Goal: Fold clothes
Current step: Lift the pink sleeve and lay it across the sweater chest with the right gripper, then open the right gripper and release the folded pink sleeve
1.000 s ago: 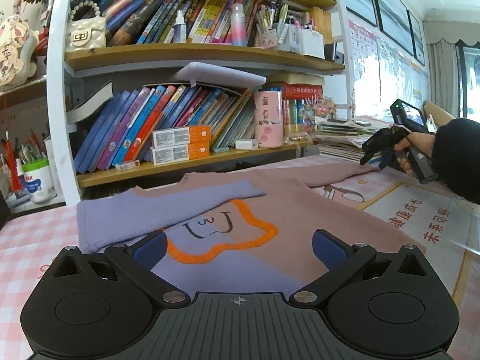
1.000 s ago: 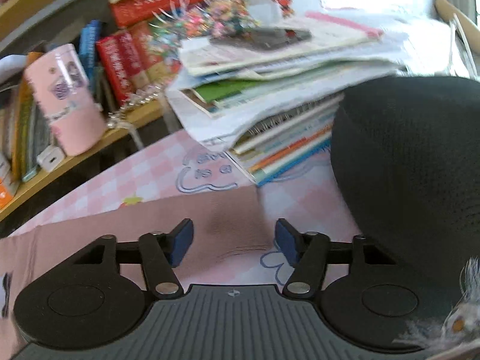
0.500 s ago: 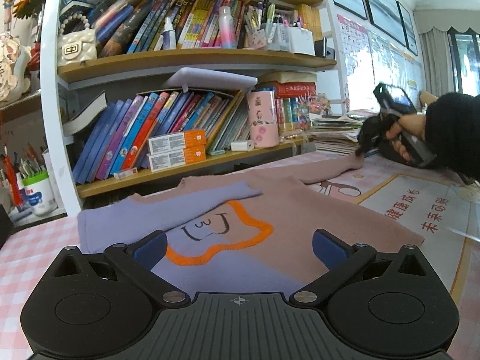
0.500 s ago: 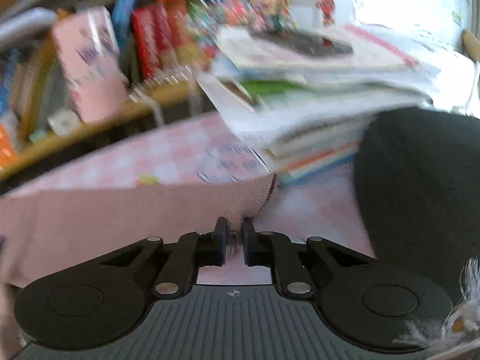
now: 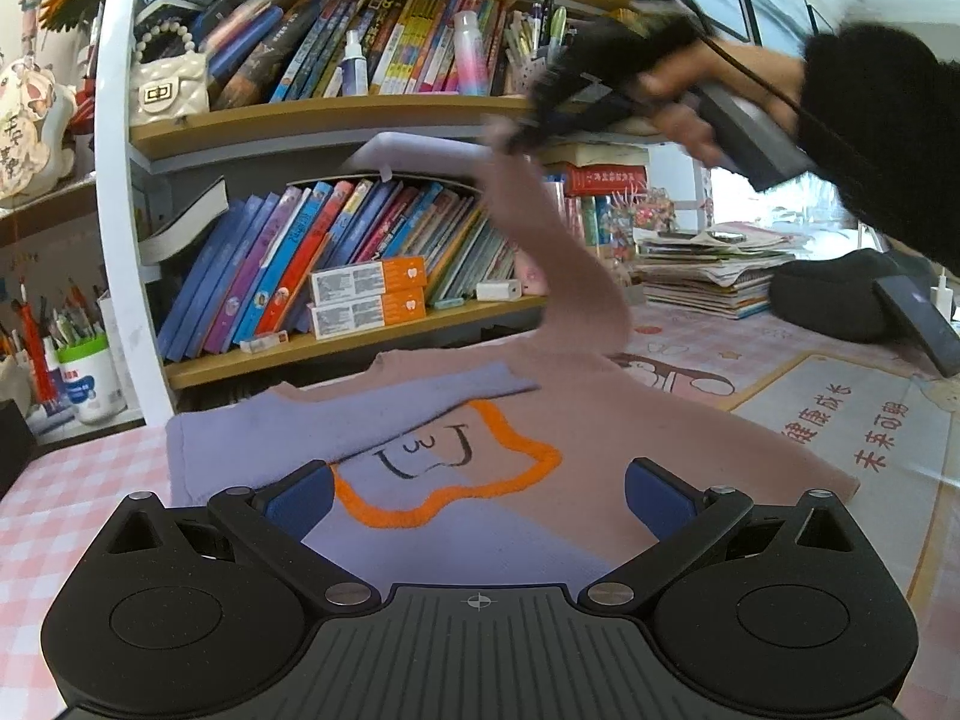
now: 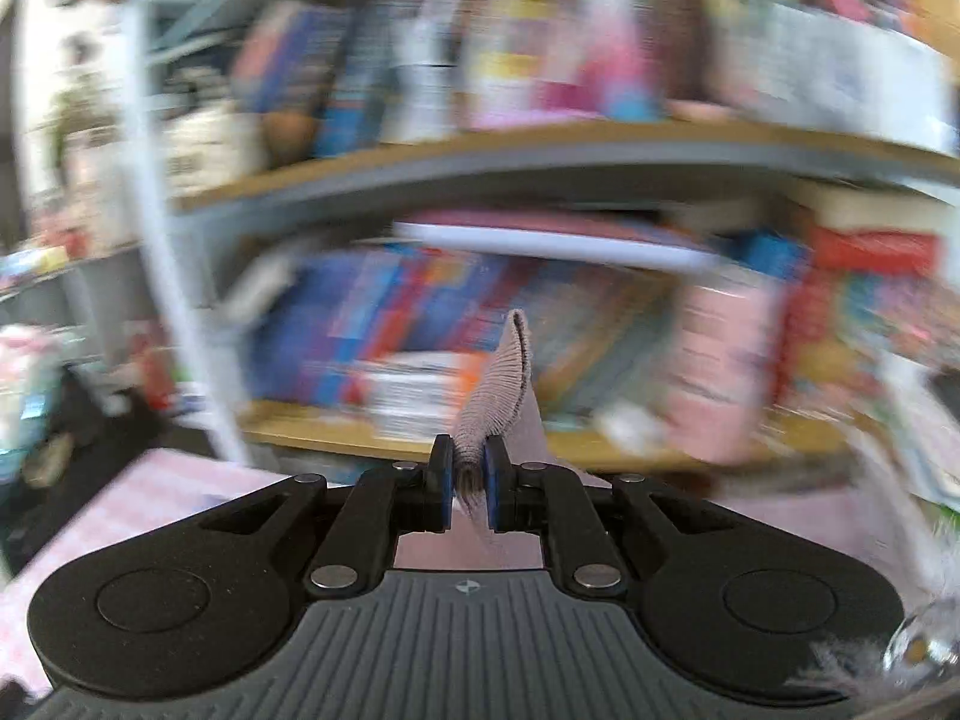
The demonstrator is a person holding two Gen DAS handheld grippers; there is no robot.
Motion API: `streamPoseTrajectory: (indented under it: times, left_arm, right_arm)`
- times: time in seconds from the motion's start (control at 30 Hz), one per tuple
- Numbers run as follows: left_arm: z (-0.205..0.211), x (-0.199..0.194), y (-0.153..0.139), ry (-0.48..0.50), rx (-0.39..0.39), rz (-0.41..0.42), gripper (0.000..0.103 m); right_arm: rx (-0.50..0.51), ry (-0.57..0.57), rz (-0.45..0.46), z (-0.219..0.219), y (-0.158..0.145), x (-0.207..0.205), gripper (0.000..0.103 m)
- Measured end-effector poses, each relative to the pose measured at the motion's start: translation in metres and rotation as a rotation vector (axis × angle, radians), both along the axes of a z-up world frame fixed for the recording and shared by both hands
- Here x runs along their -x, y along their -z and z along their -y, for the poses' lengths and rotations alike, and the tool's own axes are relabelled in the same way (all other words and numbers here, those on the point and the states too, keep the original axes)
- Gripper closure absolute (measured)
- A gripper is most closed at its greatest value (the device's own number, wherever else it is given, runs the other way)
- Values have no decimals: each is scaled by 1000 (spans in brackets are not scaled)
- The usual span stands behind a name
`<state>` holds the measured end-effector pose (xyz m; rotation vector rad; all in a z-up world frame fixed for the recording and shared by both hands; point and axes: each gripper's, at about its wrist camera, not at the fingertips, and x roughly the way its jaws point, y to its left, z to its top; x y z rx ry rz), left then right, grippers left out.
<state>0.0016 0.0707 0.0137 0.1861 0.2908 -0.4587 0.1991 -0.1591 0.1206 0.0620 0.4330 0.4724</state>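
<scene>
1. The bookshelf (image 5: 336, 324) walls off the upper half of the left wrist view.
2. A paper stack (image 5: 702, 276) and a black hat (image 5: 840, 294) crowd the counter (image 5: 72, 516) at right.
3. The lifted sleeve (image 5: 558, 252) crosses mid-frame.
4. The counter's checkered strip at lower left lies bare.

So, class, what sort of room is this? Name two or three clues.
Probably a home study or child's room: a bookshelf packed with books, pen pots, and a checked tablecloth where a sweater is being folded.
</scene>
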Motion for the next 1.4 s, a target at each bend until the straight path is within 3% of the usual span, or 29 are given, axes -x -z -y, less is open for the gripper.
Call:
streamPoseTrajectory:
  times: [0.13, 0.3, 0.57, 0.73, 0.77, 0.83, 1.03, 1.4]
  left_arm:
    - [0, 0, -1, 0, 3, 7, 0]
    - [-1, 1, -1, 2, 6, 9, 0]
    - [-4, 1, -2, 12, 26, 8, 0]
    - [-7, -1, -1, 7, 46, -6, 0]
    - [-8, -1, -1, 6, 48, -8, 0]
    - [-8, -1, -1, 4, 50, -10, 0]
    - [-9, -2, -1, -1, 50, -13, 0]
    - [-12, -7, 0, -47, 58, -38, 0]
  right_arm:
    - [-6, -128, -1, -60, -6, -3, 94]
    - [42, -210, -37, -119, 8, -7, 94]
    - [73, -229, -131, -144, 47, -20, 94]
    - [56, -247, -166, -147, 59, -24, 89]
    - [48, -248, -165, -145, 59, -23, 85]
    - [30, -250, -160, -139, 58, -19, 62]
    - [-10, -244, -160, -117, 59, -3, 63]
    - [98, -176, -186, -48, 105, 86, 62]
